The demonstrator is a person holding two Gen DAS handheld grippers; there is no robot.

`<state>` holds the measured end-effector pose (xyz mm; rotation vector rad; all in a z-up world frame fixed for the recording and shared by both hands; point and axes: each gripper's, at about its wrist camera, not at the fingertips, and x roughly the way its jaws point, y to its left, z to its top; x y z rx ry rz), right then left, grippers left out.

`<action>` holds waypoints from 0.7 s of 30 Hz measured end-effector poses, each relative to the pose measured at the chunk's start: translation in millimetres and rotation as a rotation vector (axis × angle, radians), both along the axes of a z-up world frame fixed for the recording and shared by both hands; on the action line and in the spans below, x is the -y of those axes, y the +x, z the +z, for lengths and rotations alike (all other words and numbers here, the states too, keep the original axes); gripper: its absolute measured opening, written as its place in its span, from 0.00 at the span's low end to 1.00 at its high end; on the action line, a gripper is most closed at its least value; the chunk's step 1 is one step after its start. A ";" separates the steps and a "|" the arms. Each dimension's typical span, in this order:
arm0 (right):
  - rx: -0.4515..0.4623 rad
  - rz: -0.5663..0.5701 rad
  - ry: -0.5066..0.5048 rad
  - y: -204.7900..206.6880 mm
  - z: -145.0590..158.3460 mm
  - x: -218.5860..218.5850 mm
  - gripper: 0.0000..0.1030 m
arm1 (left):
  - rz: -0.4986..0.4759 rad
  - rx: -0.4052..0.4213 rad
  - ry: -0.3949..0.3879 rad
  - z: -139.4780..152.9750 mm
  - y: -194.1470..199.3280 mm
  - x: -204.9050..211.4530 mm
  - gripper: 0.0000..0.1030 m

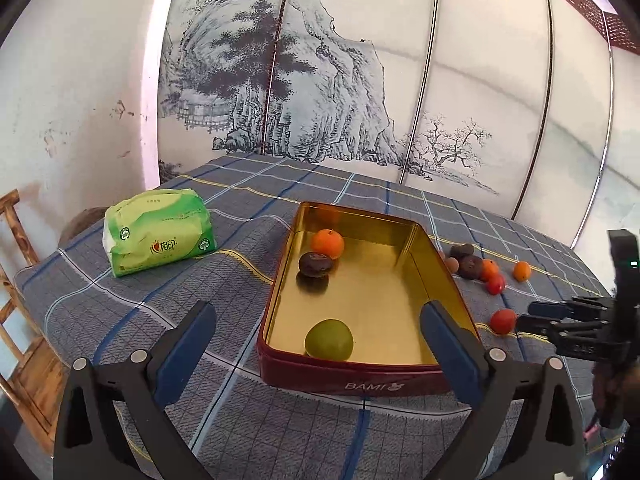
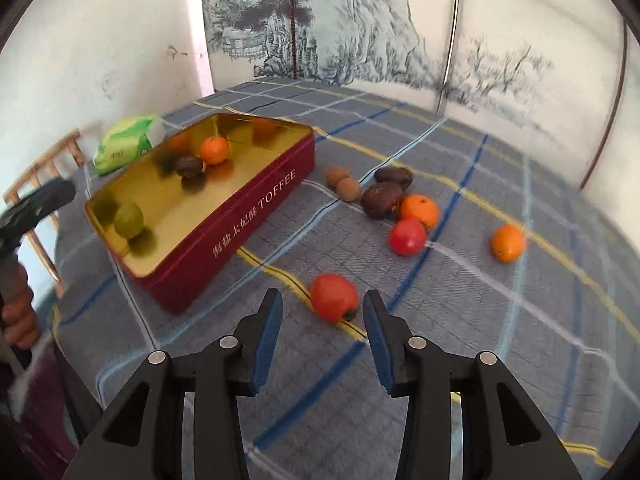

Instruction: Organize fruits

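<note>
A red toffee tin (image 1: 360, 374) with a gold inside lies open on the checked cloth. In it are a green fruit (image 1: 329, 339), a dark fruit (image 1: 316, 265) and an orange (image 1: 327, 243). My left gripper (image 1: 318, 308) is open wide over the tin's near end, with nothing in it. Right of the tin (image 2: 240, 216) lie loose fruits: a near tomato (image 2: 334, 297), a second tomato (image 2: 407, 237), two oranges (image 2: 419, 210), dark fruits (image 2: 382, 199) and small brown ones (image 2: 342, 184). My right gripper (image 2: 322, 296) is open, its tips just short of the near tomato and not touching it.
A green tissue pack (image 1: 158, 236) lies on the cloth left of the tin. A wooden chair (image 1: 16, 280) stands beyond the table's left edge. A painted screen (image 1: 320, 100) runs behind the table. A person's hand (image 2: 18, 316) shows at the left of the right wrist view.
</note>
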<state>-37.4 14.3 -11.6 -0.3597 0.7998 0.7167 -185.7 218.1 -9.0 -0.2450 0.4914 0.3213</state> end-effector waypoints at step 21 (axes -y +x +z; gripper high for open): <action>-0.054 0.145 0.122 14.8 42.8 -64.6 0.32 | -0.004 -0.020 0.018 9.3 -4.4 8.1 0.98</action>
